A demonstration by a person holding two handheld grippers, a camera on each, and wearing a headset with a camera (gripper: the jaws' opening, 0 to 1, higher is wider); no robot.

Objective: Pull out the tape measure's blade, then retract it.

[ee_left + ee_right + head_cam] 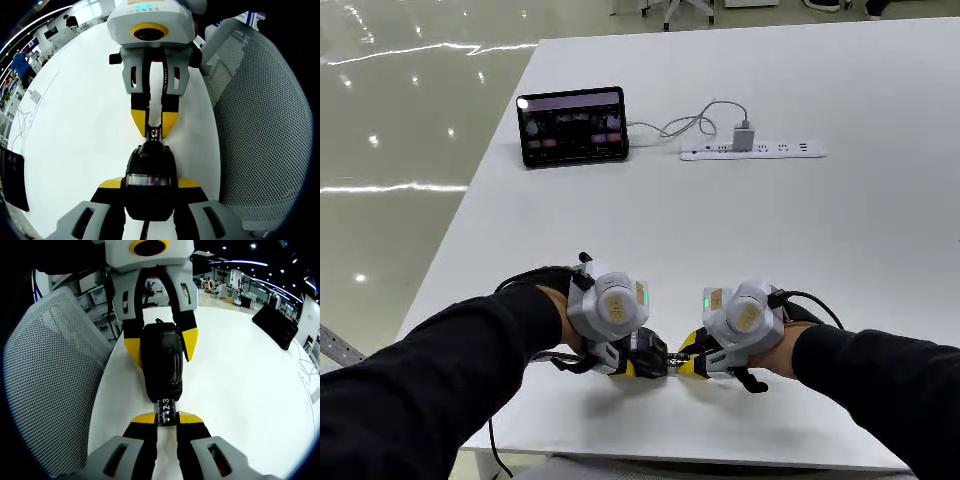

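We see left gripper (150, 183) clamping a black tape measure case (150, 161), right gripper (166, 419) pinching its numbered blade tip (166, 409)

A white bench (770, 230) with a smooth, matte top fills most of the head view, its left edge running away diagonally. Toward the far left side a dark tablet (572, 126) stands propped up, its lit screen facing the near edge. To its right a white power strip (752, 150) lies flat, lengthwise across the bench, well apart from the tablet. A white charger plug (744, 136) sits in the strip, and a pale cable (680, 124) loops from it over the surface to the tablet's right side.
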